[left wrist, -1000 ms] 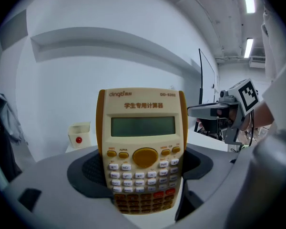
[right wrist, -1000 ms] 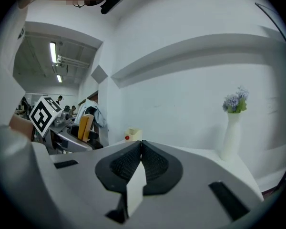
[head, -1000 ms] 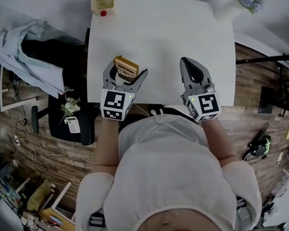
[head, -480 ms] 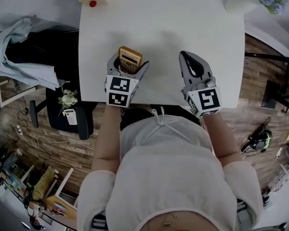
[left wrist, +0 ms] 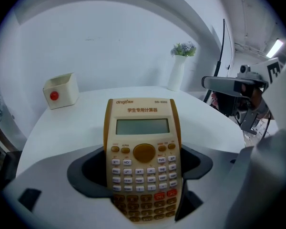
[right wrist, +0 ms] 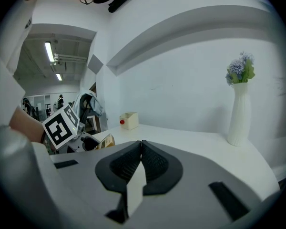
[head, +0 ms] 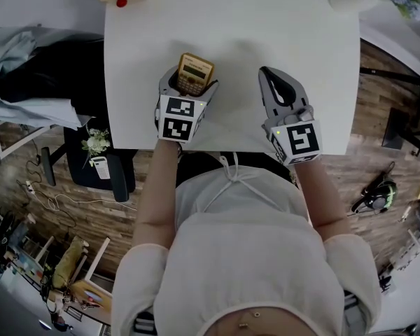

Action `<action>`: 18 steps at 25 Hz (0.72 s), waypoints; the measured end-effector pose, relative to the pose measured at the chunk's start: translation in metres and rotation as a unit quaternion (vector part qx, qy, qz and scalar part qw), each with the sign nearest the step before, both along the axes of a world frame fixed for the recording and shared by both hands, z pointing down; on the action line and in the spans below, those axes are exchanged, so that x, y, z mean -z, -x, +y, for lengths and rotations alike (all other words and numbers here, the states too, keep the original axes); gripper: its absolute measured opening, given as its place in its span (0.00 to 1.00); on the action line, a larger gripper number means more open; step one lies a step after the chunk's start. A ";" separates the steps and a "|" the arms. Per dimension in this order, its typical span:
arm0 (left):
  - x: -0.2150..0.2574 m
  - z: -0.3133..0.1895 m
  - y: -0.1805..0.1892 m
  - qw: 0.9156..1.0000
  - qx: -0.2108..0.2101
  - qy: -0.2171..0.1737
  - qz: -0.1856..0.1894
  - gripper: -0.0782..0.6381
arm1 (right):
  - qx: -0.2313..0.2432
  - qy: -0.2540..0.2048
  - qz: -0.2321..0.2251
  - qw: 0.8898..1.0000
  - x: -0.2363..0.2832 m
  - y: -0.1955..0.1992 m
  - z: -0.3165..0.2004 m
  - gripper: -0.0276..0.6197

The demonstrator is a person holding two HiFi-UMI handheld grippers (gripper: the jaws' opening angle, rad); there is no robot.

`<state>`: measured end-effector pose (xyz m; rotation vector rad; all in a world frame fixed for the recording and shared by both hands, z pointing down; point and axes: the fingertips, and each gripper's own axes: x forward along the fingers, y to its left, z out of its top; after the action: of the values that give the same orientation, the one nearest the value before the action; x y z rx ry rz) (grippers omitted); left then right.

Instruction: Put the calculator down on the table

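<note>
Since a second ago the left tongs (head: 189, 82) have pushed further in over the worktop (head: 280, 26) and turned the calculator (head: 196, 72) keys-up. They are clamped on its lower, key end, so the display half juts out ahead, unsupported. From where I stand I can't tell whether it hangs above the surface or touches it.

That is the worry: if the jaws part while it is still in the air, it drops and clatters, or skids. It is also near the front edge, so a careless release could let it tip off towards the person.

The right tongs (head: 269, 79) are closed on nothing, hovering beside and well apart. A cream box with a red button (left wrist: 61, 90) and a vase of flowers (right wrist: 239, 111) sit far back, blocking nothing.
</note>
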<state>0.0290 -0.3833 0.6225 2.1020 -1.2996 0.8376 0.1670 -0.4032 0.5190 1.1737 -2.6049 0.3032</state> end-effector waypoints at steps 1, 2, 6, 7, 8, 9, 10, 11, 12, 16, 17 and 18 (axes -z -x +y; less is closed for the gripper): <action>-0.002 -0.002 -0.001 1.000 -0.001 0.002 -0.003 0.69 | -0.002 0.000 0.000 1.000 0.000 -0.001 -0.002 0.05; -0.003 -0.003 -0.001 1.000 -0.002 0.003 -0.008 0.69 | -0.004 0.000 -0.001 1.000 0.000 -0.002 -0.003 0.05; -0.009 -0.006 -0.003 1.000 -0.002 0.007 -0.022 0.69 | -0.005 0.002 0.000 1.000 -0.002 -0.005 -0.006 0.05; -0.011 -0.006 -0.004 1.000 0.000 0.009 -0.024 0.69 | -0.005 0.003 0.000 1.000 -0.003 -0.006 -0.006 0.05; -0.014 -0.007 -0.004 1.000 0.000 0.011 -0.027 0.69 | -0.006 0.004 0.001 1.000 -0.004 -0.006 -0.007 0.05; -0.016 -0.007 -0.004 0.999 0.000 0.011 -0.031 0.69 | -0.006 0.006 0.001 1.000 -0.005 -0.006 -0.007 0.05; -0.018 -0.008 -0.004 0.999 -0.001 0.009 -0.033 0.69 | -0.006 0.008 0.001 1.000 -0.006 -0.006 -0.007 0.05; -0.018 -0.008 -0.003 0.999 0.000 0.007 -0.035 0.69 | -0.005 0.010 0.001 1.000 -0.007 -0.006 -0.006 0.05; -0.018 -0.007 -0.003 0.999 0.001 0.007 -0.035 0.69 | -0.005 0.012 0.001 1.000 -0.008 -0.007 -0.005 0.05; -0.019 -0.006 -0.001 1.000 0.011 -0.005 -0.028 0.69 | -0.007 0.018 0.002 1.000 -0.013 -0.007 -0.003 0.05; -0.019 -0.006 0.000 0.999 0.014 -0.012 -0.027 0.68 | -0.007 0.018 0.003 1.000 -0.013 -0.006 -0.003 0.05; -0.018 -0.007 0.001 0.999 0.017 -0.018 -0.027 0.68 | -0.007 0.018 0.003 1.000 -0.013 -0.006 -0.002 0.05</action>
<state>0.0281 -0.3900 0.6409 2.0922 -1.3832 0.8692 0.1727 -0.4055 0.5316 1.1804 -2.5756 0.3473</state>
